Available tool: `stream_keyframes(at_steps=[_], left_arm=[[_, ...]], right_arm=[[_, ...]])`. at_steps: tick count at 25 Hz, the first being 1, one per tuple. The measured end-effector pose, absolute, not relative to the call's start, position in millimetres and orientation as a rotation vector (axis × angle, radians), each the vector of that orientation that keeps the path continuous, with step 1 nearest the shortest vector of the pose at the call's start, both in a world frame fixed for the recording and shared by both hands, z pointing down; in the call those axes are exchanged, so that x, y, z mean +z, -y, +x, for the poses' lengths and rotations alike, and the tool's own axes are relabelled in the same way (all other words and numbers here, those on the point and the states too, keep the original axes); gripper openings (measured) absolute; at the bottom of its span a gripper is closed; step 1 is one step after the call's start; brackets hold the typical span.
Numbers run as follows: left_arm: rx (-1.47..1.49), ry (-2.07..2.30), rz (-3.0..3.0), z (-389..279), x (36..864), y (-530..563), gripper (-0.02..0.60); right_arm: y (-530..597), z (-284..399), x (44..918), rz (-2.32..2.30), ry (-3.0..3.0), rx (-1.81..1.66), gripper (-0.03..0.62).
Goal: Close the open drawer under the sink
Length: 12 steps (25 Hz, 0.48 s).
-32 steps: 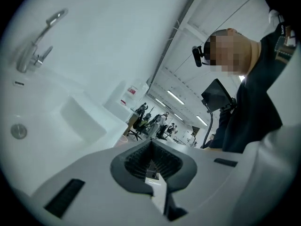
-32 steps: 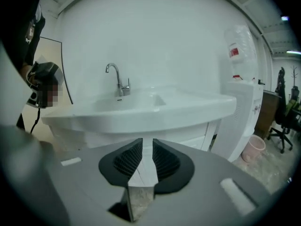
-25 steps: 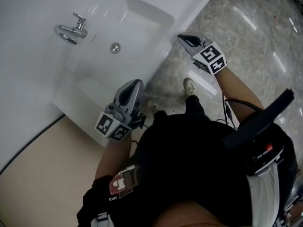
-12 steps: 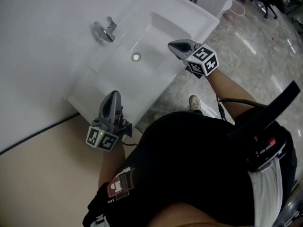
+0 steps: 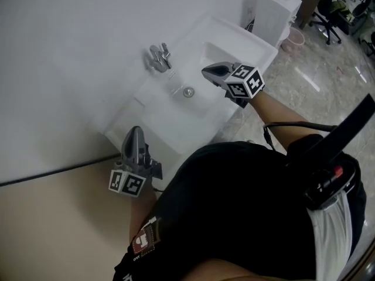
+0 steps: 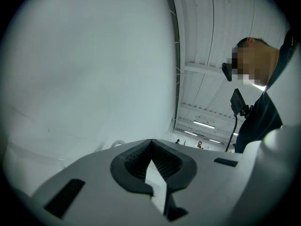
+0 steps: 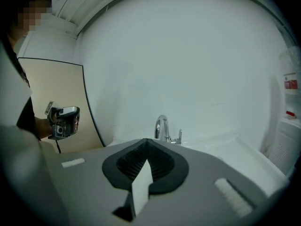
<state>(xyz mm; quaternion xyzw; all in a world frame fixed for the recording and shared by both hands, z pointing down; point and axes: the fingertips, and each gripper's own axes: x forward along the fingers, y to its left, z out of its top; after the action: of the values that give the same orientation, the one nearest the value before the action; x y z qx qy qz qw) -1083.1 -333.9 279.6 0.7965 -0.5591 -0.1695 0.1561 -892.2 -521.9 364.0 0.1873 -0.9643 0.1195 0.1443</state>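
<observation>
1. Nearest: the person's dark torso [image 5: 246,204] filled the lower part of the head view and hid everything below the sink front. The view had pulled up and back over the last second, so the sink showed smaller.
2. The left gripper [image 5: 135,136] had its jaws together with nothing between them. A second ago it was low at the sink's front corner. It had since come up and hung just off the sink's left end, not touching it.
3. The sink [image 5: 158,122] basin was empty, with only the drain [image 5: 188,91] in it.
4. The right gripper [image 5: 210,71] also had its jaws together and held nothing. A second ago it was out past the sink's front edge, over the floor [image 5: 328,69]. Now it was above the basin, pointing toward the faucet [image 5: 158,57].
5. The drawer showed in no view. It sits under the sink, masked by the basin and torso. Both grippers had lifted away from the sink front, closed and empty. My read: the push was likely done and the person was straightening up. I couldn't confirm the drawer was closed from these views.
6. Far: a pink waste bin [image 5: 295,40] stood on the floor past the sink, contents not readable. An office chair [image 5: 328,10] stood beyond it.
</observation>
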Motion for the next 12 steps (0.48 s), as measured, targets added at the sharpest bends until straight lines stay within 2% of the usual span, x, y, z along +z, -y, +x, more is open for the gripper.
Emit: stream_keyframes(at_steps=[12], left_arm=[[-0.461, 1.92, 2.072, -1110, 300, 339, 0.0]], right_arm=[[556, -943, 358, 0.154, 2.8, 0.362, 0.0]])
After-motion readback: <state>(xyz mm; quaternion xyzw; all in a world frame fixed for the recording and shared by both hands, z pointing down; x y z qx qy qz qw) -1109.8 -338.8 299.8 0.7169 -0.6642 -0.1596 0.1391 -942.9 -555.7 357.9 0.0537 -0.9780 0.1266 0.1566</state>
